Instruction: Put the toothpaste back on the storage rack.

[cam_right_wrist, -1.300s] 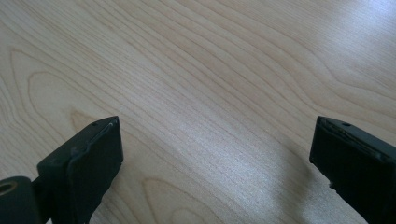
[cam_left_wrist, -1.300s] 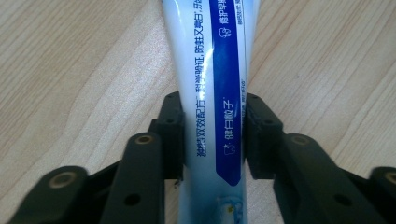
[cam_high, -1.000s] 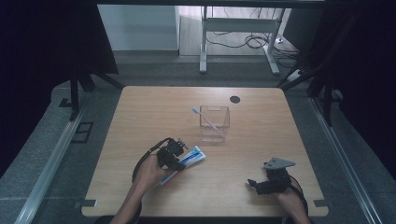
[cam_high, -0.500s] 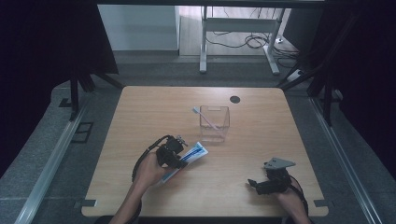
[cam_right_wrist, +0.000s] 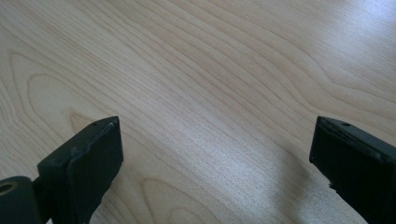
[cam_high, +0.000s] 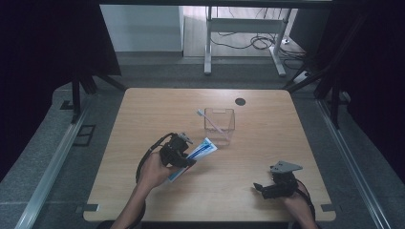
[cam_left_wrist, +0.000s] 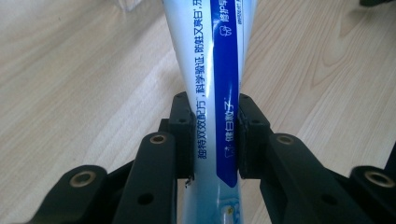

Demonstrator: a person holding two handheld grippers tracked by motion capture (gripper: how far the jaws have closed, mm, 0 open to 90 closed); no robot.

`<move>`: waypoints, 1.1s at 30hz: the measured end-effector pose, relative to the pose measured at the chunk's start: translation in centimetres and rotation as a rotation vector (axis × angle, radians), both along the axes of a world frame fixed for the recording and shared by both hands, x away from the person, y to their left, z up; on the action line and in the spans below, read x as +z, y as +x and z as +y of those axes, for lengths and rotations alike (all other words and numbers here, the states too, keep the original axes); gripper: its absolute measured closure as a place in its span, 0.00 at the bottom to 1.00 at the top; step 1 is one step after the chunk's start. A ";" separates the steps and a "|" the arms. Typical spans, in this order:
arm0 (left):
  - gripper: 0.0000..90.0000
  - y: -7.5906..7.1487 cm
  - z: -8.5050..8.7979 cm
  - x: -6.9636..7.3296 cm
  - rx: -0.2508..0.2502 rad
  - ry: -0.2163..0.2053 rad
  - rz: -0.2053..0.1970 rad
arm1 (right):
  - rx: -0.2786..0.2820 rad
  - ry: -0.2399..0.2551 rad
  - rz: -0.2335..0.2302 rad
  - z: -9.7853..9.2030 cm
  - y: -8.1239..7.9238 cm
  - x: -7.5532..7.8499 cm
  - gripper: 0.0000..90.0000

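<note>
**Toothpaste tube clamped in the left gripper, right gripper idle**

The left gripper sits over the desk a little left of its middle, toward the near edge, with the person's left hand wrapped around its body. Its two black jaws are closed on a blue-and-white toothpaste tube; in the left gripper view the pads press against both sides of the tube, which runs straight up between them and out past the tips. In the high view the tube lies at a slant, its far end pointing toward a clear plastic box that stands near the middle of the desk. A toothbrush leans inside that box, its head sticking out over the far-left corner of the rim. The tube's far end is near the box's near-left corner but apart from it.

The right gripper rests close to the desk's near-right corner, held by the right hand. In the right gripper view its jaws stand wide apart, with bare wood between them.
</note>
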State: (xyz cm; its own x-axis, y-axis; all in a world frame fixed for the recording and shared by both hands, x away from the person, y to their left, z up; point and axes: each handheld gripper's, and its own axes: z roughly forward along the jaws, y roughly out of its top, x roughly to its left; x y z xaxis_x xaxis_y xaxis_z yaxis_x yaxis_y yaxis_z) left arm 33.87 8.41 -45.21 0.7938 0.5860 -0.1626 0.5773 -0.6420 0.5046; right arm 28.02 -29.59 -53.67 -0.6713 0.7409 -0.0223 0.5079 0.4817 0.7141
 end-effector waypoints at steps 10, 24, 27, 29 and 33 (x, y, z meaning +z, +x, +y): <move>0.80 0.4 -0.3 1.4 0.005 -0.038 -0.034 | 0.001 -0.001 0.002 0.0 0.0 0.0 0.03; 0.80 1.2 -0.5 3.5 0.018 -0.089 -0.083 | 0.001 0.001 0.002 0.0 0.0 0.0 0.03; 0.80 1.3 -0.6 3.8 0.021 -0.097 -0.087 | -0.001 0.002 0.000 0.0 0.0 0.0 0.03; 0.80 1.6 -0.7 4.2 0.027 -0.103 -0.102 | -0.001 0.005 0.001 0.0 0.0 0.0 0.03; 0.81 1.9 -0.8 4.5 0.032 -0.118 -0.110 | -0.001 0.007 -0.002 0.0 0.0 0.0 0.03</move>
State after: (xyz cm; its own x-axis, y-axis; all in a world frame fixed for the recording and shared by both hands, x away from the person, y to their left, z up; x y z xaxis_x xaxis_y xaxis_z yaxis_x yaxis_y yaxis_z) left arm 35.81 7.64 -40.68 0.7917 0.5936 -0.1445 0.5336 -0.5566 0.6367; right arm 28.00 -29.63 -53.63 -0.6705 0.7417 -0.0187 0.5071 0.4765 0.7182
